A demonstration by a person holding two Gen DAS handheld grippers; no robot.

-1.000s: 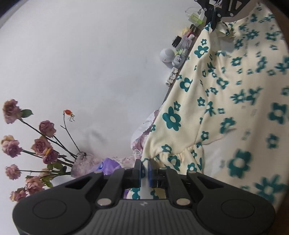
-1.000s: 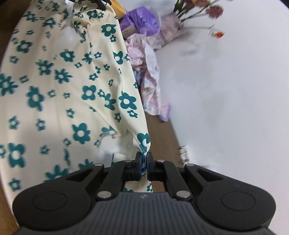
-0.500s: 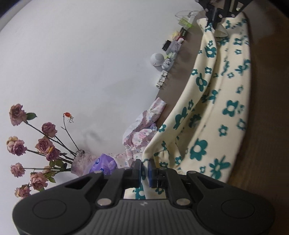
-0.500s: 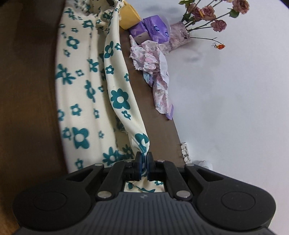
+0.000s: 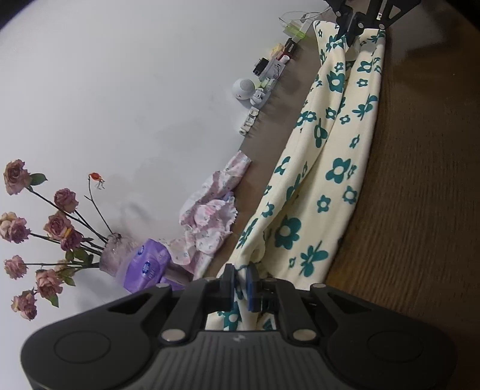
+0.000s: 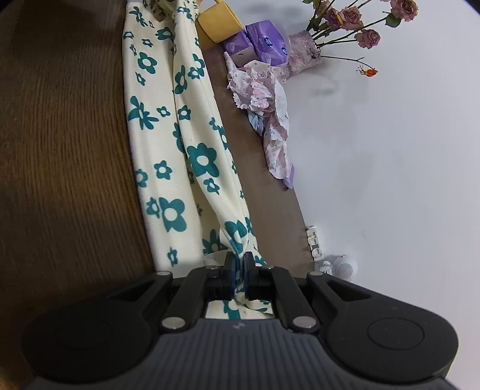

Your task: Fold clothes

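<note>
A cream garment with teal flowers (image 5: 327, 168) (image 6: 168, 150) is stretched in a long doubled band over the brown wooden table (image 5: 420, 210) (image 6: 60, 150). My left gripper (image 5: 240, 277) is shut on one end of it. At the other end my right gripper (image 6: 239, 264) is shut on the bunched cloth. In the left wrist view the right gripper (image 5: 349, 25) shows at the far top, pinching the cloth. The left gripper is cut off at the top of the right wrist view.
A crumpled pink floral cloth (image 5: 210, 216) (image 6: 264, 102) lies by the white wall. Purple tissue packs (image 5: 147, 267) (image 6: 258, 42) and a vase of dried roses (image 5: 45, 231) (image 6: 354, 24) stand beside it. A yellow box (image 6: 217, 24), a small white speaker (image 5: 243, 88) (image 6: 345, 267) and small items (image 5: 276, 60) line the wall edge.
The garment hung wide and filled both views. It has come down into a narrow doubled strip along the table, with both grippers still holding its ends.
</note>
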